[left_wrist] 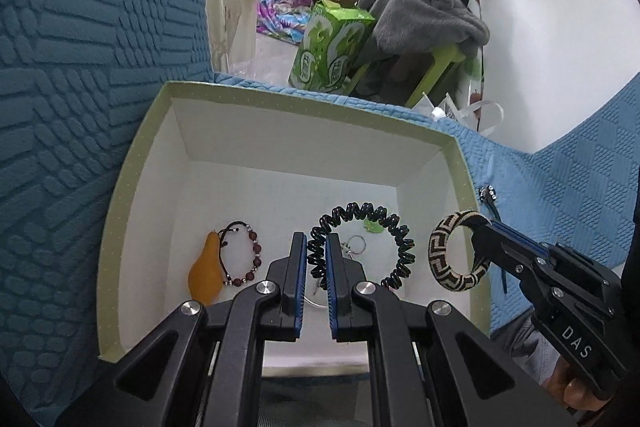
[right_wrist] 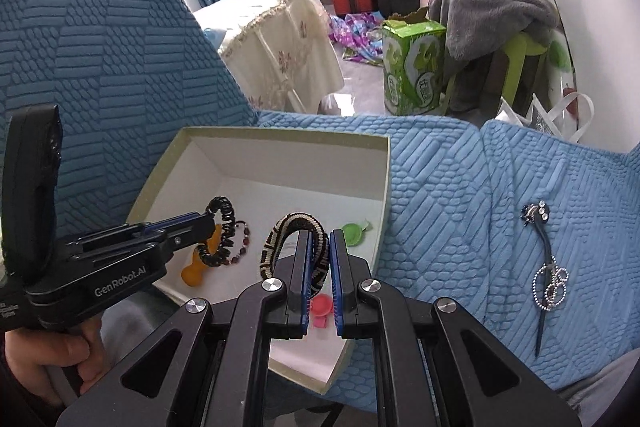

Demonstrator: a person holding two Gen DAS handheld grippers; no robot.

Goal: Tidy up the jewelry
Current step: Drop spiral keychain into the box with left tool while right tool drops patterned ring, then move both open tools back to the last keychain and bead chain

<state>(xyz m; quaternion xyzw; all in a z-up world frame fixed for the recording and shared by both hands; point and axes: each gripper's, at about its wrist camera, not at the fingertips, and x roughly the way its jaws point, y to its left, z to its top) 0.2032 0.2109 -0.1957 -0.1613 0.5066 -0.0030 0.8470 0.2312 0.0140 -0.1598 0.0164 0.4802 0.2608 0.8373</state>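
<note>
A pale green box with a white inside lies on a blue sofa. My left gripper is shut on a black coiled bracelet, held over the box. Beside the box's right wall, my right gripper is shut on a woven black-and-cream bangle. The right wrist view shows the same bangle clamped in the right gripper, and the left gripper gripping the coiled bracelet. On the box floor lie a red bead bracelet, an orange gourd pendant and a green piece.
A black hairpin with rhinestones and bead loops lies on the sofa cushion right of the box. A pink piece shows between the right fingers. The sofa back rises at left. A green carton and clothes stand beyond.
</note>
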